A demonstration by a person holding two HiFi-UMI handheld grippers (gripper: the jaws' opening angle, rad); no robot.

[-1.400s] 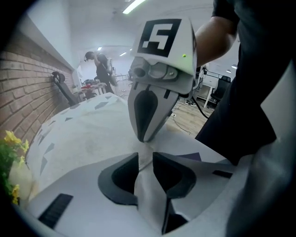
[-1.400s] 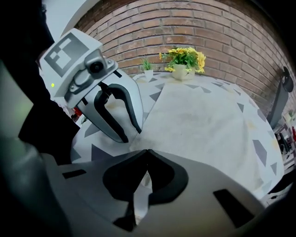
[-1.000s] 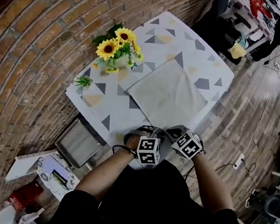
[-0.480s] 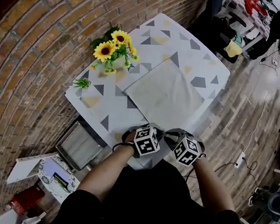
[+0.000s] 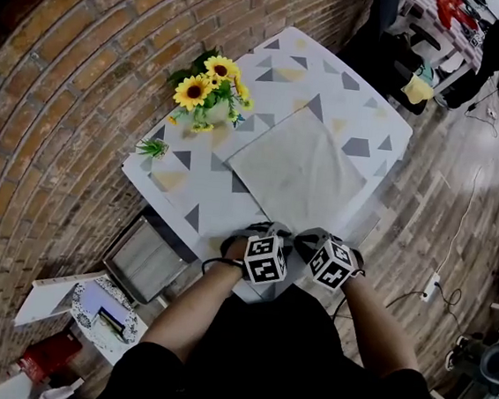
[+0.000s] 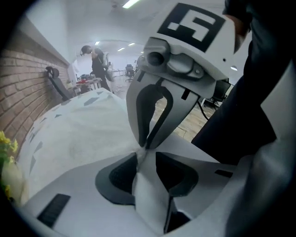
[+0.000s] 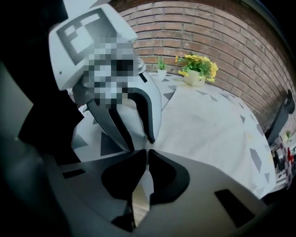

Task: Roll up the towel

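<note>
Jaws of L gripper [image 6: 147,156] clamped on a pinch of towel [image 6: 88,134], cloth bunched up between the pads. Jaws of R gripper [image 7: 145,152] closed too, tips together on what looks like the same near edge, just beside the L tips, almost touching. Rest of towel flat & spread out ahead of both sets of jaws, on the table [image 5: 196,202]. No roll formed yet, so judged to be the very start: first turn of the edge.

For a good first turn:
- Lift the edge only a little.
- Tip both wrists fwd together.
- Lay the edge over onto the cloth just ahead of the jaws.
- Small & tight here, roll thickness prob. set by this fold.

Grips very close together, so edge out to either side of the jaws unsupported & likely to lag or sag. Better to re-grip w/ jaws further apart, or go slow & square the ends after. Same pace L & R, to avoid a cone shape. Cloth thin & soft, prob. slippery on the smooth top: light downward press while turning.

Flower pot [image 5: 208,101] well ahead of the jaws & to the left, apart from the towel, no obstacle.
</note>
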